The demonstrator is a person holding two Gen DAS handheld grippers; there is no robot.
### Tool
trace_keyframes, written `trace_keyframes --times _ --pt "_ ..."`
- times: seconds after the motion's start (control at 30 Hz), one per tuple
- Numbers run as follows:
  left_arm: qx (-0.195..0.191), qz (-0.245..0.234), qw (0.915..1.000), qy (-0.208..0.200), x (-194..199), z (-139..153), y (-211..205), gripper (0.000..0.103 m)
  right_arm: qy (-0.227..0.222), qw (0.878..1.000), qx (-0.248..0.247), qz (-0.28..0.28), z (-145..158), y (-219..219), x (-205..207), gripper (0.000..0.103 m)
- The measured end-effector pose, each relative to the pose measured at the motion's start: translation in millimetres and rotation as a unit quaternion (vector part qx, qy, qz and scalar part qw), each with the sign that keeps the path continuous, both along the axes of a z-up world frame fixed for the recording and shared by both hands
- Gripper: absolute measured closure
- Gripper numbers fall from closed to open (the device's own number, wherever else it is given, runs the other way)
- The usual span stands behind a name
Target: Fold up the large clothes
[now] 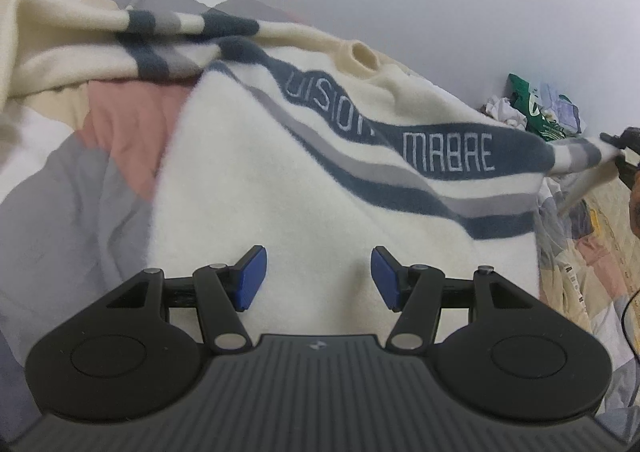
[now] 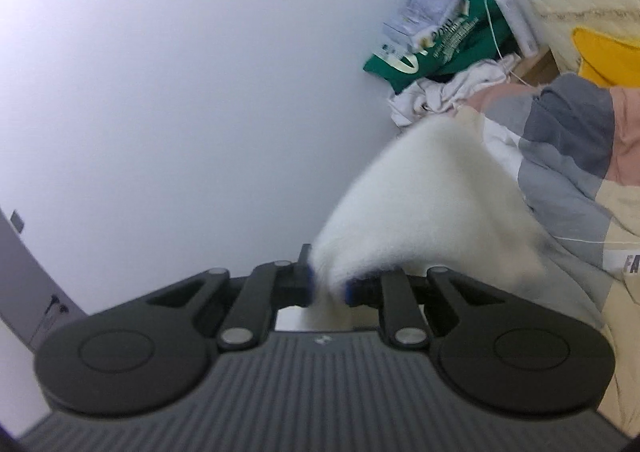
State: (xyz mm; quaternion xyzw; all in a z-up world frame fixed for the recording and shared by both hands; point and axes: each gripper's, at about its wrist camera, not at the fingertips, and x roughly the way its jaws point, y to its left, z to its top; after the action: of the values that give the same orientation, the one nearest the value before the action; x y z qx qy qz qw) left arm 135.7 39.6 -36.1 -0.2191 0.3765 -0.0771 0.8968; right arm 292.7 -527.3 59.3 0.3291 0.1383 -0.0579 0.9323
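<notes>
A large cream sweater (image 1: 320,187) with dark blue and grey stripes and lettering lies spread on a patchwork bed cover (image 1: 80,187). My left gripper (image 1: 319,279) is open just above the sweater's plain lower part, its blue pads apart and holding nothing. My right gripper (image 2: 328,288) is shut on a cream sleeve of the sweater (image 2: 420,211), which is lifted and blurred. In the left wrist view the right gripper (image 1: 618,143) shows at the far right, pulling the striped sleeve end outward.
A plain white wall (image 2: 200,71) stands behind the bed. A green bag (image 2: 440,43) and crumpled white cloth (image 2: 440,91) lie by the wall. A yellow item (image 2: 608,55) is at the right edge. A cable (image 1: 628,316) runs at the right.
</notes>
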Motion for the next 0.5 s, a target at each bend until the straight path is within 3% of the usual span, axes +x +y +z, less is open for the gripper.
trace_keyframes --times 0.1,0.2,0.27,0.33,0.4,0.43,0.5 --pt "0.0 0.005 1.0 -0.001 -2 1 1 0.039 0.024 1.0 0.004 -0.02 -30 -3 -16 0.086" --pt "0.007 0.007 1.0 -0.001 -5 2 0 0.04 0.083 0.993 0.056 -0.059 -80 -20 -35 0.086" --pt "0.014 0.006 0.9999 -0.003 -8 3 -2 0.039 0.113 0.984 0.114 -0.082 -115 -34 -53 0.085" --pt "0.015 0.009 0.9998 -0.003 -9 3 -1 0.04 0.16 0.966 0.184 -0.09 -147 -48 -65 0.085" --pt "0.01 0.012 0.9999 0.0 -10 3 0 0.04 0.181 0.956 0.218 -0.074 -157 -54 -69 0.082" --pt "0.01 0.012 0.9999 0.0 -10 4 0 0.04 0.174 0.957 0.223 -0.069 -157 -56 -71 0.079" --pt "0.014 0.015 0.9998 0.001 -10 4 0 0.04 0.162 0.953 0.245 -0.072 -161 -63 -72 0.052"
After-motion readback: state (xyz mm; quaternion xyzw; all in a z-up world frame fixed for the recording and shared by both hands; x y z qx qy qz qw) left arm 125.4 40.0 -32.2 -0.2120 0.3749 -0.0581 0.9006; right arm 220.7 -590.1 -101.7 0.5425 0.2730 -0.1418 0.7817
